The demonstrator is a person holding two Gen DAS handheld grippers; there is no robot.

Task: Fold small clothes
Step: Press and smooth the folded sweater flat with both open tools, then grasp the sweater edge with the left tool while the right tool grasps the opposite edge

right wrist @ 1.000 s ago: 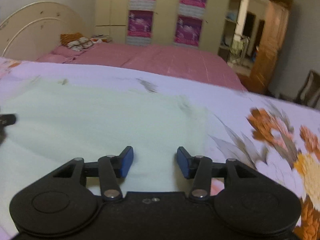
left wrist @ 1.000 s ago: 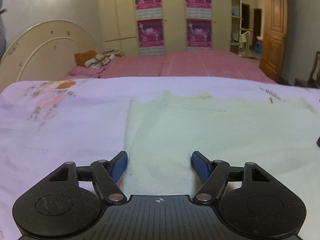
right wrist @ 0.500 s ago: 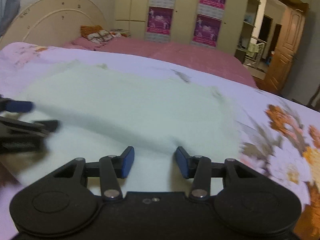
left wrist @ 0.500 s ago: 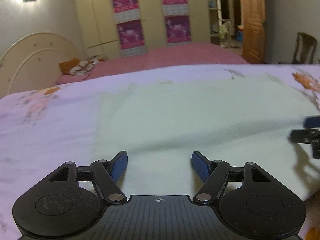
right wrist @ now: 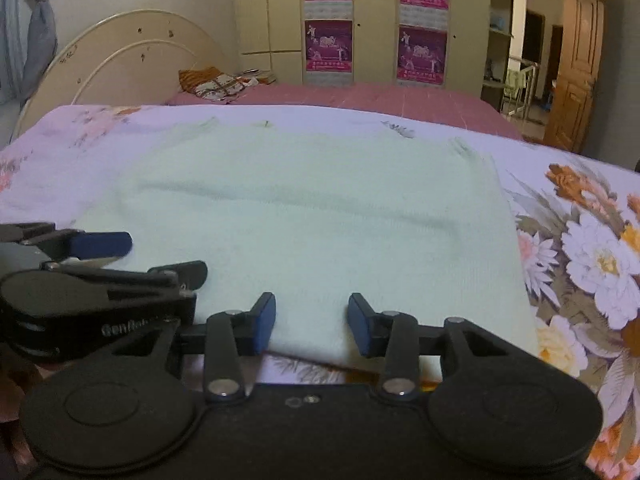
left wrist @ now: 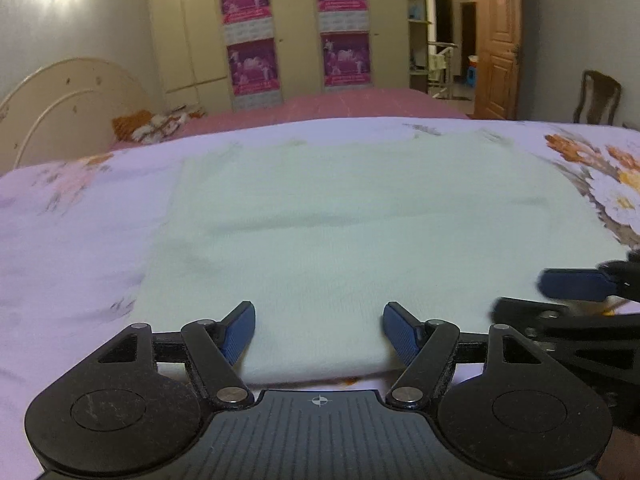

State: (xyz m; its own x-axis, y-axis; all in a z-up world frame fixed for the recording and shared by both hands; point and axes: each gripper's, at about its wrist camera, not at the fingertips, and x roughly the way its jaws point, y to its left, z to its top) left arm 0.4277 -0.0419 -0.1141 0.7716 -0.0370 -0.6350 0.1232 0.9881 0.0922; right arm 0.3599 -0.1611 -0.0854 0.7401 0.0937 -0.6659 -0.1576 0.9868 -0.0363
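A pale green garment lies flat on the floral bedsheet, also shown in the right wrist view. My left gripper is open and empty, its blue pads over the garment's near edge toward the left. My right gripper is open and empty over the near edge toward the right. Each gripper shows in the other's view: the right one at the right edge of the left wrist view, the left one at the left edge of the right wrist view.
The lilac floral bedsheet spreads around the garment. Behind it lie a pink bed, a cream headboard, a wardrobe with purple posters, a wooden door and a chair.
Both grippers have drawn back toward the garment's near edge and closer to each other. The garment now lies flatter. Both stayed open.
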